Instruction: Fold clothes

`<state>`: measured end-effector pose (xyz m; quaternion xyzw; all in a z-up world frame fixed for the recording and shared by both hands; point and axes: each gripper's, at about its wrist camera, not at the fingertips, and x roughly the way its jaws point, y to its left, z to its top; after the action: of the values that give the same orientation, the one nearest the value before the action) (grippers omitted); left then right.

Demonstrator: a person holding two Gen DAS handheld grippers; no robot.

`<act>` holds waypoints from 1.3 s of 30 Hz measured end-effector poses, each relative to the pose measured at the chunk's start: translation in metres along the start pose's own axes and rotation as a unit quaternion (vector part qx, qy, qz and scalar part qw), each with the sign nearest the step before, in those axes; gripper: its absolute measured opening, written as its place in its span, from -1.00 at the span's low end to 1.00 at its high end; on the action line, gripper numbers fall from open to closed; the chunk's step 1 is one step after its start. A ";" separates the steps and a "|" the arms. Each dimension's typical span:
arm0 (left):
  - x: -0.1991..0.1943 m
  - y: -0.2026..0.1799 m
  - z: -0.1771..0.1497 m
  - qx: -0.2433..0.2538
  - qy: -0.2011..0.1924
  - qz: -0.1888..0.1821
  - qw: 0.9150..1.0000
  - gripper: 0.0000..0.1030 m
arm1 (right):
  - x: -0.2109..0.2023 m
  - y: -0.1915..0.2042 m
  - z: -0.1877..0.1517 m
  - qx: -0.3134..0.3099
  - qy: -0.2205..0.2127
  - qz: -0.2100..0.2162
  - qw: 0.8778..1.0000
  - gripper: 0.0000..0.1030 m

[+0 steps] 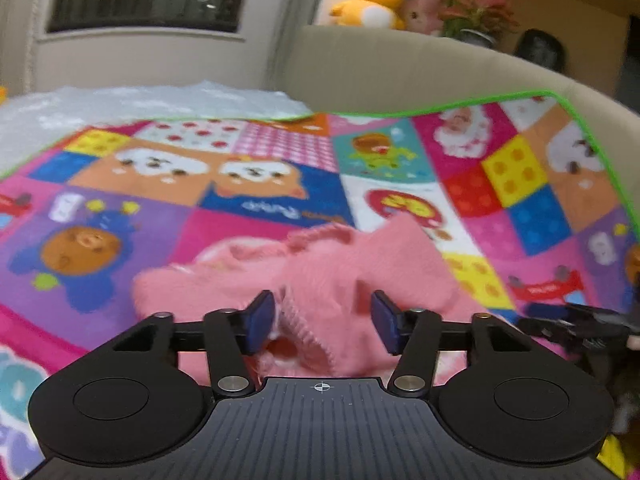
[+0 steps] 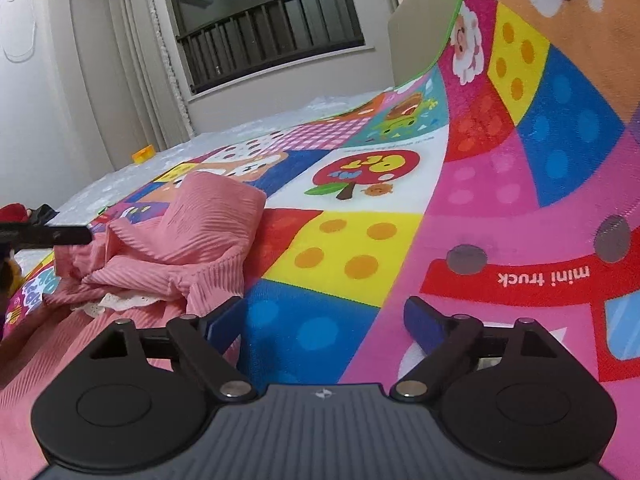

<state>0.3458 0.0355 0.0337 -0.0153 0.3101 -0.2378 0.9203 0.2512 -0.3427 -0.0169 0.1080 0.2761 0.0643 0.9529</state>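
Note:
A pink ribbed knit garment [image 1: 340,276] lies crumpled on the colourful cartoon play mat [image 1: 248,200]. My left gripper [image 1: 324,322] is open just above it, with a ribbed hem of the garment rising between the blue pads without being clamped. In the right wrist view the same garment [image 2: 180,240] is bunched at the left, white lace trim [image 2: 120,302] showing under a fold. My right gripper [image 2: 320,324] is open over the bare mat [image 2: 340,248], its left finger beside the garment's edge. The left gripper's tip [image 2: 48,234] pokes in from the left.
A beige padded headboard [image 1: 400,64] curves behind the mat, with a yellow plush toy [image 1: 372,0], a pink plush and a potted plant [image 1: 476,12] on top. The mat's right side climbs the headboard. A white sheet [image 1: 120,104], curtains and a barred window [image 2: 272,24] lie beyond.

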 end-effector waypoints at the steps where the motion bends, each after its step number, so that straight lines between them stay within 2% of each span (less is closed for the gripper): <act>1: 0.004 0.003 0.001 0.004 0.008 0.040 0.999 -0.16 | 0.001 0.000 0.000 0.000 0.002 0.001 1.000 0.72; 3: 0.012 0.010 0.001 0.013 0.024 0.119 0.993 -0.16 | 0.000 0.000 0.001 0.000 0.005 0.001 1.000 0.74; 6: 0.015 0.033 -0.012 0.048 0.036 0.227 0.972 -0.06 | 0.002 0.003 0.000 -0.007 0.008 -0.002 1.000 0.79; 8: 0.009 0.055 -0.021 0.046 0.045 0.277 0.959 -0.07 | 0.003 0.005 0.000 -0.015 0.014 -0.004 1.000 0.84; 9: 0.002 0.067 -0.026 0.025 0.048 0.279 0.959 -0.07 | 0.005 0.006 0.000 -0.020 0.017 -0.005 1.000 0.88; 10: -0.009 0.076 -0.028 -0.003 0.047 0.261 0.964 -0.05 | 0.006 0.008 0.000 -0.023 0.019 -0.006 1.000 0.89; 11: -0.020 0.084 -0.031 -0.030 0.046 0.238 0.970 0.10 | 0.006 0.009 0.001 -0.027 0.021 -0.007 0.999 0.89; 12: -0.033 0.086 -0.037 -0.053 0.041 0.198 0.978 0.20 | 0.007 0.009 0.001 -0.028 0.022 -0.008 0.999 0.90; 14: -0.056 0.083 -0.049 -0.083 0.033 0.120 0.989 0.63 | 0.006 0.010 0.001 -0.028 0.023 -0.009 0.999 0.90; 16: -0.073 0.071 -0.065 -0.091 0.038 0.057 0.993 0.73 | 0.003 0.010 0.001 -0.029 0.024 -0.012 0.999 0.90; 18: -0.089 0.057 -0.083 -0.096 0.044 0.006 0.994 0.74 | -0.007 0.012 0.001 -0.032 0.023 -0.022 0.999 0.90; 20: -0.103 0.040 -0.101 -0.087 0.050 0.003 0.995 0.74 | -0.021 0.014 -0.002 -0.035 0.021 -0.026 0.999 0.90; 23: -0.124 0.021 -0.121 -0.080 0.044 0.024 0.996 0.74 | -0.059 0.013 -0.021 -0.035 0.019 -0.012 0.999 0.90; 28: -0.161 0.002 -0.151 -0.132 0.015 0.055 0.990 0.68 | -0.117 0.012 -0.059 -0.041 0.014 -0.014 0.999 0.90; 31: -0.162 -0.010 -0.159 -0.136 0.004 0.103 0.985 0.45 | -0.134 0.016 -0.070 -0.057 0.006 -0.023 0.998 0.90; 33: -0.155 -0.019 -0.158 -0.116 0.001 0.143 0.983 0.25 | -0.138 0.016 -0.071 -0.043 -0.002 -0.020 0.999 0.90; 34: -0.150 -0.026 -0.156 -0.096 -0.001 0.167 0.981 -0.09 | -0.139 0.015 -0.070 -0.031 -0.006 -0.018 0.999 0.90; 35: -0.146 -0.033 -0.153 -0.075 -0.003 0.188 0.979 -0.67 | -0.142 0.016 -0.069 -0.024 -0.012 -0.016 1.000 0.90; 36: -0.144 -0.045 -0.148 -0.049 -0.005 0.193 0.980 -0.94 | -0.146 0.017 -0.068 -0.019 -0.019 -0.014 1.000 0.90; 37: -0.147 -0.064 -0.144 -0.007 -0.016 0.180 0.984 -0.86 | -0.149 0.019 -0.067 -0.014 -0.027 -0.012 0.999 0.90; 39: -0.148 -0.100 -0.143 0.075 -0.017 0.148 0.986 -0.85 | -0.157 0.024 -0.068 -0.030 -0.040 -0.010 0.999 0.90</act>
<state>0.1172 0.0307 0.0190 0.0957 0.2748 -0.1213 0.9490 0.0814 -0.3365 0.0134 0.0790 0.2370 0.0586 0.9665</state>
